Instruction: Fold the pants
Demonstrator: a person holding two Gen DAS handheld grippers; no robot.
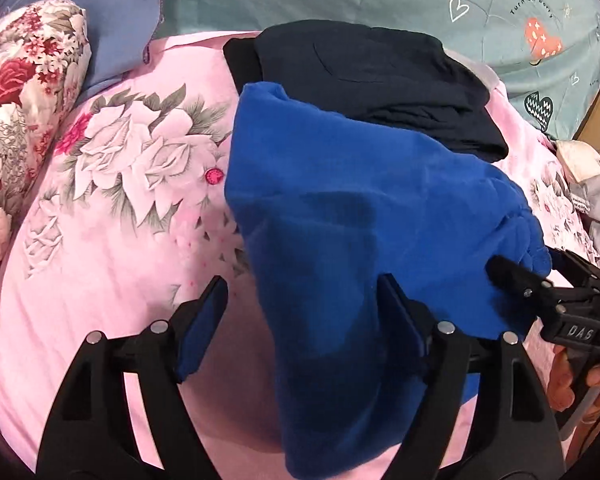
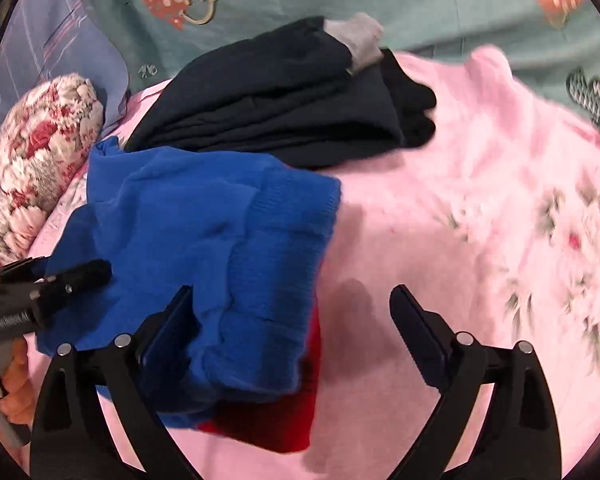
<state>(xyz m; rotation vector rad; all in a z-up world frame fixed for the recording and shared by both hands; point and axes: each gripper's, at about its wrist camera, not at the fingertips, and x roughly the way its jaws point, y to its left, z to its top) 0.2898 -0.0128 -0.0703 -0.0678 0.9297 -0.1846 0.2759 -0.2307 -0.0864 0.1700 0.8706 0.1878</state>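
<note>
The left gripper [image 1: 302, 304] fills the bottom of its own view, fingers spread wide and pressing on nothing; its right finger [image 1: 400, 320] lies against the blue pants [image 1: 360, 220], while the left finger stands over bare pink sheet [image 1: 100, 280]. From this gripper the pants run from about 6 o'clock up to 12, long axis tilted slightly to 11, with a dark folded pile [image 1: 372, 80] just beyond at 1 o'clock. The right gripper [image 2: 290, 308] is likewise wide apart and grips nothing: its left finger [image 2: 168, 328] touches the pants' near edge, its right finger hangs over the sheet. In its view the pants lie from 7 to 11 o'clock, so mostly to its left, with something red [image 2: 284, 412] showing beneath the near corner. Both grippers sit at the near end; the left looks better centred over the cloth for the next fold.
</note>
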